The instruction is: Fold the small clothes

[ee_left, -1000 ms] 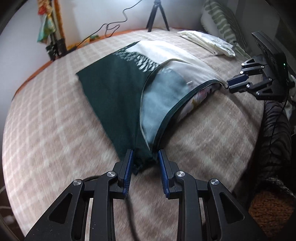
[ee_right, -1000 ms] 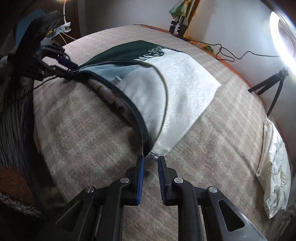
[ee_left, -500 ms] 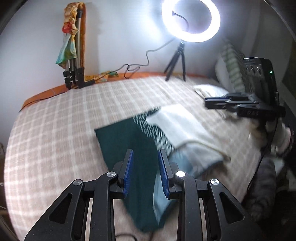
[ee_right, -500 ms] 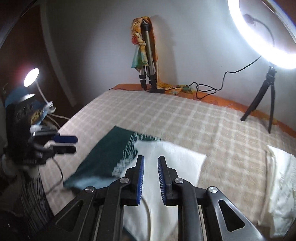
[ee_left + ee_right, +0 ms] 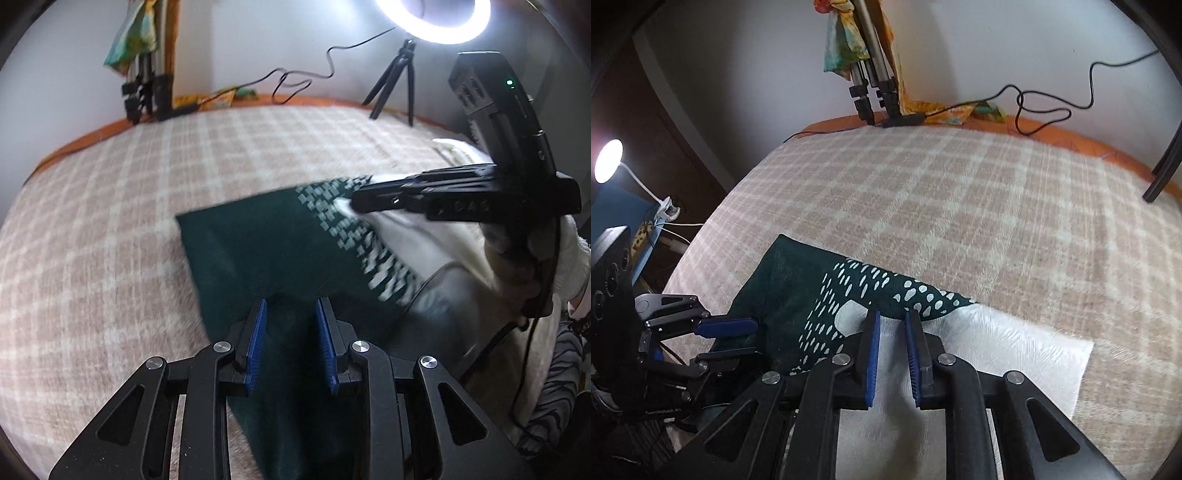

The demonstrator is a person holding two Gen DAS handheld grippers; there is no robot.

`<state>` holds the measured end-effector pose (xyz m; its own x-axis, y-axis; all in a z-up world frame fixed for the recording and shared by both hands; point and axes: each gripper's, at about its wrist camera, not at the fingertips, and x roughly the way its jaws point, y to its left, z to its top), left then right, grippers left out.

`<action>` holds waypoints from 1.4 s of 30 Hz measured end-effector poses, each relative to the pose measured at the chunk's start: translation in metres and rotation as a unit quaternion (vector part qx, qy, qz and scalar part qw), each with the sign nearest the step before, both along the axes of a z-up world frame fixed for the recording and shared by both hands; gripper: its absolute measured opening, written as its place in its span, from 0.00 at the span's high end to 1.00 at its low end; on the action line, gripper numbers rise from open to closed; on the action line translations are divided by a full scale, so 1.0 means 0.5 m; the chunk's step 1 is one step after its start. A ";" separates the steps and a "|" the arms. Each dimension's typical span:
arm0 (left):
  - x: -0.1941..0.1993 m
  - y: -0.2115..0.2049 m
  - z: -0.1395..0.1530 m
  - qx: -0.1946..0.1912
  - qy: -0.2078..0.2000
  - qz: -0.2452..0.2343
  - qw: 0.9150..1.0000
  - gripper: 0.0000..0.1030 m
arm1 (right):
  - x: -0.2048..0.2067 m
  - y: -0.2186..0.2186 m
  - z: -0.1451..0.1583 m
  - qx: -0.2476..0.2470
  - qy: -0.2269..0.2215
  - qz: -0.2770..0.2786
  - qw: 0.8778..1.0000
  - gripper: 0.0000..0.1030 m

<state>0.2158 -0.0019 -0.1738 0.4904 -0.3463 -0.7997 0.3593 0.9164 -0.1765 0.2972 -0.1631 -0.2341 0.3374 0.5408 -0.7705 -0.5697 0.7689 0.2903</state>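
A small garment, dark green [image 5: 258,251] with a white-speckled band and a white half [image 5: 997,347], lies on the plaid bed. My left gripper [image 5: 290,325] is over the green half, its jaws apart with dark cloth between them; I cannot tell whether it pinches any. It also shows in the right wrist view [image 5: 738,338]. My right gripper [image 5: 890,332] is over the white half, its jaws a small gap apart, with white cloth under them. It shows side-on in the left wrist view [image 5: 354,201].
The beige plaid blanket [image 5: 960,206] covers the bed. A tripod with a colourful cloth [image 5: 868,81] and cables [image 5: 1045,107] stand at the far edge. A ring light on a small tripod [image 5: 406,70] stands at the back right. A lamp [image 5: 607,166] glows at the left.
Both grippers have lifted from the near hem, carried it over toward the far edge and come down on the garment. The open lining no longer shows.
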 end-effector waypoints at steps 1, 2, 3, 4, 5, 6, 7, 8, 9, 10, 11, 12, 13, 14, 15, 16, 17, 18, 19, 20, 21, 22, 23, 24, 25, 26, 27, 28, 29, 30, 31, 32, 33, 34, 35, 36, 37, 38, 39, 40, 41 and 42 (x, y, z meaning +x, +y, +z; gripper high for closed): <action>-0.005 0.003 -0.001 -0.003 -0.005 0.000 1.000 0.75 | 0.002 -0.003 -0.004 0.002 0.001 0.001 1.000 0.87; -0.011 0.005 -0.001 0.001 -0.007 -0.001 1.000 0.75 | 0.002 -0.005 -0.004 0.002 0.002 0.003 1.000 0.87; -0.016 0.005 -0.001 0.006 -0.009 -0.003 1.000 0.75 | 0.003 -0.010 -0.005 -0.002 0.004 0.003 1.000 0.87; -0.021 0.005 0.000 0.012 -0.010 -0.006 1.000 0.75 | 0.006 -0.017 -0.006 -0.004 0.007 0.000 1.000 0.86; -0.030 0.007 0.000 0.016 -0.011 -0.007 1.000 0.75 | 0.007 -0.029 -0.006 -0.005 0.010 -0.005 1.000 0.85; -0.036 0.008 0.000 0.019 -0.012 -0.007 1.000 0.75 | 0.006 -0.046 -0.005 -0.003 0.013 -0.013 1.000 0.85; -0.041 0.010 0.000 0.021 -0.012 -0.007 1.000 0.75 | 0.005 -0.063 -0.005 -0.002 0.015 -0.020 1.000 0.83; -0.047 0.013 0.001 0.022 -0.011 -0.006 1.000 0.75 | 0.002 -0.082 -0.004 -0.003 0.016 -0.027 0.999 0.83; -0.052 0.018 0.003 0.022 -0.009 -0.003 1.000 0.75 | 0.000 -0.102 -0.004 -0.006 0.015 -0.037 0.999 0.83; -0.056 0.022 0.005 0.020 -0.007 -0.001 1.000 0.75 | 0.000 -0.119 -0.004 -0.011 0.016 -0.048 0.999 0.82; -0.061 0.028 0.007 0.017 -0.006 0.004 1.000 0.75 | -0.004 -0.141 -0.002 -0.013 0.017 -0.061 0.998 0.81; -0.067 0.035 0.010 0.016 -0.005 0.011 1.000 0.75 | -0.010 -0.164 0.003 -0.012 0.018 -0.072 0.997 0.79; -0.072 0.044 0.015 0.011 -0.005 0.017 1.000 0.75 | -0.015 -0.180 0.008 -0.009 0.019 -0.080 0.997 0.79; -0.080 0.053 0.021 0.003 -0.004 0.024 1.000 0.73 | -0.023 -0.200 0.015 -0.001 0.022 -0.089 0.996 0.79; -0.087 0.065 0.027 -0.008 -0.003 0.033 0.999 0.69 | -0.031 -0.216 0.022 0.008 0.023 -0.093 0.995 0.77; -0.094 0.076 0.033 -0.020 0.001 0.042 0.999 0.66 | -0.041 -0.227 0.030 0.016 0.024 -0.098 0.995 0.76; -0.104 0.088 0.041 -0.035 0.005 0.055 0.998 0.60 | -0.056 -0.241 0.039 0.026 0.028 -0.100 0.994 0.76; -0.115 0.101 0.048 -0.055 0.008 0.065 0.996 0.57 | -0.068 -0.247 0.046 0.033 0.031 -0.098 0.994 0.75; -0.123 0.112 0.053 -0.072 0.011 0.071 0.995 0.57 | -0.081 -0.252 0.051 0.041 0.034 -0.094 0.994 0.74; -0.133 0.125 0.057 -0.091 0.017 0.080 0.992 0.55 | -0.096 -0.255 0.056 0.046 0.039 -0.088 0.994 0.73; -0.138 0.132 0.058 -0.102 0.022 0.085 0.991 0.54 | -0.108 -0.255 0.059 0.049 0.042 -0.084 0.994 0.68; -0.145 0.143 0.056 -0.121 0.034 0.092 0.988 0.54 | -0.119 -0.254 0.060 0.051 0.045 -0.079 0.995 0.61; -0.148 0.149 0.052 -0.134 0.043 0.097 0.985 0.52 | -0.128 -0.253 0.060 0.053 0.048 -0.076 0.995 0.59; -0.149 0.153 0.048 -0.145 0.053 0.102 0.983 0.51 | -0.137 -0.253 0.056 0.055 0.054 -0.074 0.994 0.56; -0.152 0.157 0.044 -0.154 0.061 0.106 0.980 0.51 | -0.145 -0.254 0.050 0.061 0.063 -0.072 0.994 0.55; -0.155 0.162 0.037 -0.166 0.070 0.112 0.977 0.51 | -0.154 -0.260 0.042 0.066 0.070 -0.072 0.993 0.55; -0.157 0.165 0.033 -0.176 0.076 0.118 0.974 0.51 | -0.156 -0.260 0.033 0.071 0.079 -0.074 0.992 0.55; -0.160 0.169 0.027 -0.188 0.084 0.124 0.971 0.51 | -0.157 -0.262 0.024 0.075 0.087 -0.078 0.990 0.55; -0.160 0.170 0.023 -0.197 0.090 0.128 0.968 0.51 | -0.157 -0.267 0.014 0.082 0.096 -0.084 0.988 0.55; -0.162 0.173 0.017 -0.209 0.097 0.132 0.964 0.51 | -0.157 -0.273 0.007 0.088 0.102 -0.089 0.987 0.55; -0.166 0.174 0.013 -0.218 0.103 0.134 0.961 0.51 | -0.158 -0.279 0.001 0.093 0.108 -0.094 0.985 0.55; -0.170 0.173 0.009 -0.227 0.109 0.136 0.958 0.51 | -0.158 -0.287 -0.006 0.099 0.114 -0.101 0.983 0.55; -0.174 0.171 0.005 -0.232 0.112 0.138 0.956 0.51 | -0.154 -0.291 -0.010 0.102 0.117 -0.105 0.982 0.55; -0.178 0.168 0.001 -0.235 0.116 0.139 0.955 0.51 | -0.150 -0.296 -0.015 0.106 0.120 -0.110 0.981 0.55; -0.182 0.165 -0.004 -0.236 0.121 0.140 0.954 0.51 | -0.144 -0.300 -0.019 0.112 0.125 -0.114 0.979 0.55; -0.186 0.164 -0.009 -0.238 0.125 0.141 0.953 0.51 | -0.140 -0.307 -0.023 0.120 0.131 -0.119 0.977 0.55; -0.189 0.162 -0.014 -0.241 0.130 0.143 0.951 0.51 | -0.134 -0.311 -0.026 0.127 0.136 -0.124 0.975 0.55; -0.194 0.162 -0.020 -0.246 0.136 0.147 0.948 0.51 | -0.126 -0.316 -0.029 0.137 0.142 -0.129 0.972 0.55; -0.198 0.163 -0.025 -0.252 0.140 0.150 0.946 0.51 | -0.122 -0.319 -0.030 0.143 0.145 -0.132 0.970 0.55; -0.201 0.164 -0.030 -0.258 0.145 0.154 0.943 0.51 | -0.117 -0.322 -0.033 0.149 0.148 -0.134 0.968 0.55; -0.203 0.165 -0.035 -0.265 0.151 0.157 0.939 0.51 | -0.114 -0.323 -0.034 0.152 0.151 -0.133 0.968 0.55; -0.205 0.166 -0.038 -0.269 0.153 0.160 0.937 0.51 | -0.110 -0.324 -0.036 0.153 0.152 -0.133 0.967 0.55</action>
